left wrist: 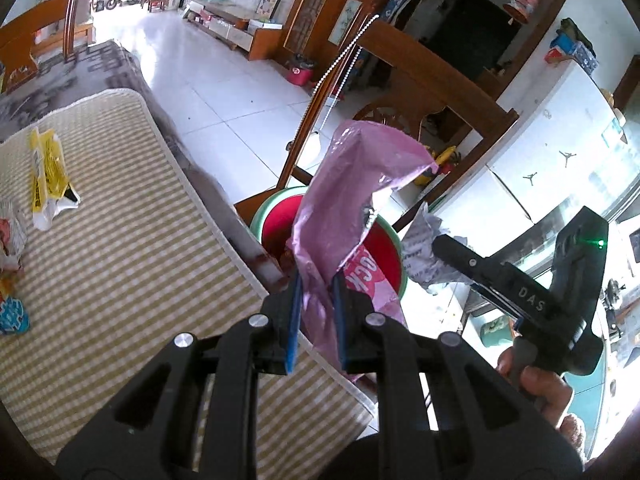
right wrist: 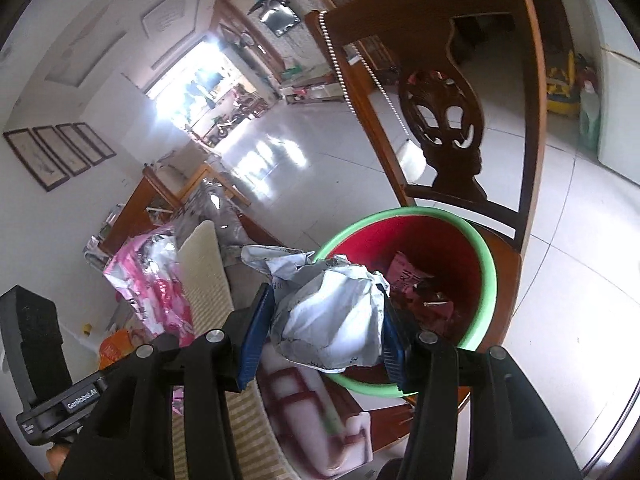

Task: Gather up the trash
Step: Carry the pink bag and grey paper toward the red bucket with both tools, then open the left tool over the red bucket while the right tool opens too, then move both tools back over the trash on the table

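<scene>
My left gripper [left wrist: 316, 300] is shut on a pink plastic wrapper [left wrist: 352, 196] and holds it above the red basin with a green rim [left wrist: 394, 240]. The basin stands on a wooden chair seat beside the table. My right gripper [right wrist: 326, 320] is shut on a crumpled white paper wad [right wrist: 332, 320] at the basin's near rim [right wrist: 490, 264]. It also shows in the left wrist view [left wrist: 424, 256], just right of the basin. Pink scraps [right wrist: 408, 276] lie inside the basin. The pink wrapper also shows in the right wrist view [right wrist: 152, 280].
A striped mat [left wrist: 120, 240] covers the table. A yellow wrapper [left wrist: 48, 172] and colourful packets [left wrist: 12, 280] lie at its left. The carved wooden chair back [right wrist: 440, 120] rises behind the basin. White floor tiles [left wrist: 224, 92] lie beyond.
</scene>
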`<state>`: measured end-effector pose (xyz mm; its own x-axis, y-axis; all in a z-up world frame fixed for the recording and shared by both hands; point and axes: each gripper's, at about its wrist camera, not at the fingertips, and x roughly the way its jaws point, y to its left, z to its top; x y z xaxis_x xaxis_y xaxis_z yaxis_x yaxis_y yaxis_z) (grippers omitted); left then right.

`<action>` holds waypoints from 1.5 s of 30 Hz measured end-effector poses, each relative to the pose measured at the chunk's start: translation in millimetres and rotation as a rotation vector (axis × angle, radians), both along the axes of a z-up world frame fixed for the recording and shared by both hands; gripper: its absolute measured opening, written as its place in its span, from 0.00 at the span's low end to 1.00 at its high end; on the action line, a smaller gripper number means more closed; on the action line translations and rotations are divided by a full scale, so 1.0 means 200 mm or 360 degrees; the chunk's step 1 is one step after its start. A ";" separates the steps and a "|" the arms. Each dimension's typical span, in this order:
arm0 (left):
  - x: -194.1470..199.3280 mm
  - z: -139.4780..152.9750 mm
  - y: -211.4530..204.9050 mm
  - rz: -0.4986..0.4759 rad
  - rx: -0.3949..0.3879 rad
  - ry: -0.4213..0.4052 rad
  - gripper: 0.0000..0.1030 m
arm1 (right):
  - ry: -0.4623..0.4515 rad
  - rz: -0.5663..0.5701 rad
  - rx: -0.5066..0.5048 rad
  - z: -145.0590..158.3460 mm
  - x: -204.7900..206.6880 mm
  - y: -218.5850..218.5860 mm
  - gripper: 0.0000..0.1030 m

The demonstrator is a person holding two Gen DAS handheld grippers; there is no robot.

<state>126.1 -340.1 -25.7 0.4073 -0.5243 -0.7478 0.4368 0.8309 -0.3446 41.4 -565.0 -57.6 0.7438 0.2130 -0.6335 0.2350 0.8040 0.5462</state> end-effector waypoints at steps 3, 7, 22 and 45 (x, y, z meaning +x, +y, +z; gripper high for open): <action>-0.01 -0.02 -0.02 -0.0010 0.0007 0.0000 0.14 | 0.0009 -0.0012 -0.0004 -0.01 0.00 -0.01 0.47; -0.04 -0.04 -0.01 -0.0025 0.0017 -0.0002 0.14 | 0.0002 -0.0032 -0.0017 0.01 0.00 -0.03 0.47; 0.03 -0.04 -0.14 -0.0087 -0.0055 0.0022 0.57 | -0.0049 -0.0055 -0.0034 0.06 0.07 -0.09 0.69; -0.51 -0.04 0.96 0.0828 -0.0126 0.0166 0.70 | -0.0151 0.0575 0.0014 0.31 0.06 0.66 0.76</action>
